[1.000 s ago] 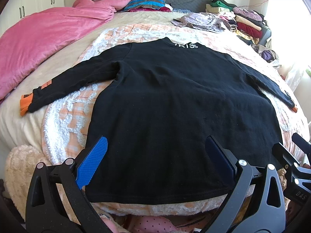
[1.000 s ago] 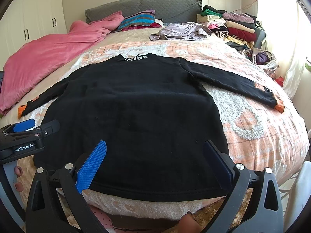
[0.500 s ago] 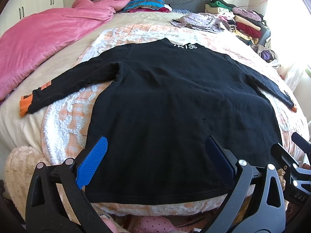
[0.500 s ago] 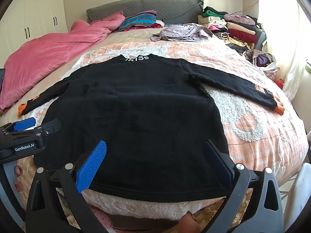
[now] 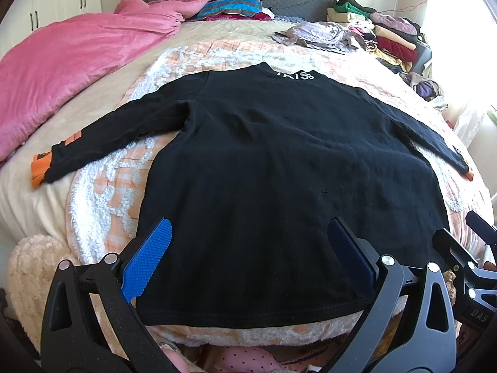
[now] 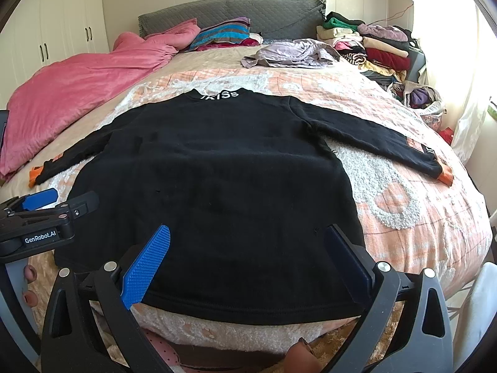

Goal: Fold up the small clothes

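A black long-sleeved top (image 5: 279, 161) with white collar lettering and orange cuffs lies flat on the bed, hem toward me and both sleeves spread out. It also shows in the right wrist view (image 6: 217, 180). My left gripper (image 5: 248, 233) is open and empty, hovering over the hem's left half. My right gripper (image 6: 247, 239) is open and empty, hovering over the hem's right half. The left gripper also shows at the left edge of the right wrist view (image 6: 46, 214). The right gripper shows at the right edge of the left wrist view (image 5: 466, 248).
The top lies on a peach and white blanket (image 5: 108, 186). A pink duvet (image 5: 62, 62) lies at the left. A lilac garment (image 6: 289, 52) and stacked folded clothes (image 6: 372, 46) sit at the far right by the grey headboard (image 6: 233, 9).
Both views have shifted very slightly; the grippers stay open above the hem and the top has not moved.
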A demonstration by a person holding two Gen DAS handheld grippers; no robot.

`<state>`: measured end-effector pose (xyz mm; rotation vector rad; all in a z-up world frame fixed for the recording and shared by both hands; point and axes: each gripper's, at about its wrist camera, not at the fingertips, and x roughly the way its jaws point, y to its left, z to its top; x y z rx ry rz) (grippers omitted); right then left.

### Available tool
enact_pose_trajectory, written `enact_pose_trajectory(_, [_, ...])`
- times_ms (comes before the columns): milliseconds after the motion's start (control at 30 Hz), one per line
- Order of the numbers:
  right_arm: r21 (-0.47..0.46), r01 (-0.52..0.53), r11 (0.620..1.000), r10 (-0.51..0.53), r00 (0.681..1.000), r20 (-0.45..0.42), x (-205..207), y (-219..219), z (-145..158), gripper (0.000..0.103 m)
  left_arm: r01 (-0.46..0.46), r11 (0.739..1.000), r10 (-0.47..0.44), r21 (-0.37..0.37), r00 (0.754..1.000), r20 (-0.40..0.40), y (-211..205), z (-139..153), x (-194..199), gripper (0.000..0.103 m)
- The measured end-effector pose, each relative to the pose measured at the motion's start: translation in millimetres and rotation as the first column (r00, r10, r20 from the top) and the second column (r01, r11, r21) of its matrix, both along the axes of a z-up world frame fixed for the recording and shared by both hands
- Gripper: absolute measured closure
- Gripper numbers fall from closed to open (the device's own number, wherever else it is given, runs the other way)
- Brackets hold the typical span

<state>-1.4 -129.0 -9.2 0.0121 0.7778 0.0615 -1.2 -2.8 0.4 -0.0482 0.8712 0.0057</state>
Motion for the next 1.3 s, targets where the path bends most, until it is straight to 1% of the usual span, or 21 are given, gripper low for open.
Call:
enact_pose_trajectory(933, [0.009, 0.007, 1.000, -0.007, 1.000, 0.001, 4, -1, -1, 0.004, 0.005, 1.000, -0.005, -0.012, 1.000, 0.004, -3, 3, 1, 0.009])
enact_pose_trajectory(1300, [0.014, 0.010, 1.000, -0.010, 1.000, -0.007, 13, -2, -4, 0.004, 0.021, 0.999, -0.022, -0.031, 1.000, -0.010, -6, -1, 16, 0.009])
